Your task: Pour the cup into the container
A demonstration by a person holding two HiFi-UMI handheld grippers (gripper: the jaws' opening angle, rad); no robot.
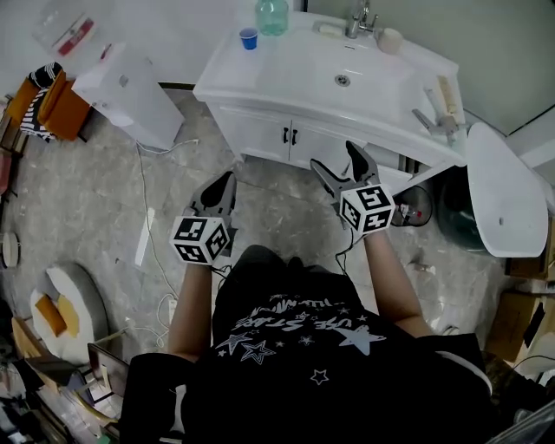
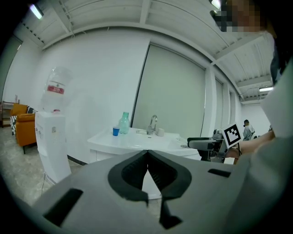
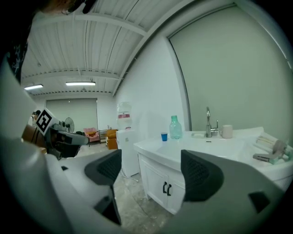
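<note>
Person stands in front of white vanity (image 1: pixel 260 74), a gripper in each hand, both held over the floor, near side of the cabinet doors, pointing toward it.

Left gripper (image 1: pixel 227 179): jaws clenched tip to tip, nothing between them, clear in the left gripper view (image 2: pixel 147 157).

Right gripper (image 1: pixel 336 158): jaws released, wide apart, empty; the right gripper view (image 3: pixel 151 171) shows only the cabinet and floor through the gap.

Blue cup (image 1: pixel 249 38) sits upright on the far left corner of the vanity top, well apart from both grippers. Green bottle (image 1: pixel 271 16) is just right of it, upright, close but whether touching cannot be told. Same pair shows in the left gripper view, cup (image 2: pixel 116 131) and bottle (image 2: pixel 124 122), and in the right gripper view, cup (image 3: pixel 164 136) and bottle (image 3: pixel 174 127).

Faucet (image 1: pixel 360 17) at far edge of the basin, mug (image 1: pixel 390 40) just right of it. Water dispenser (image 1: pixel 130 91) on the floor left of the vanity.
</note>
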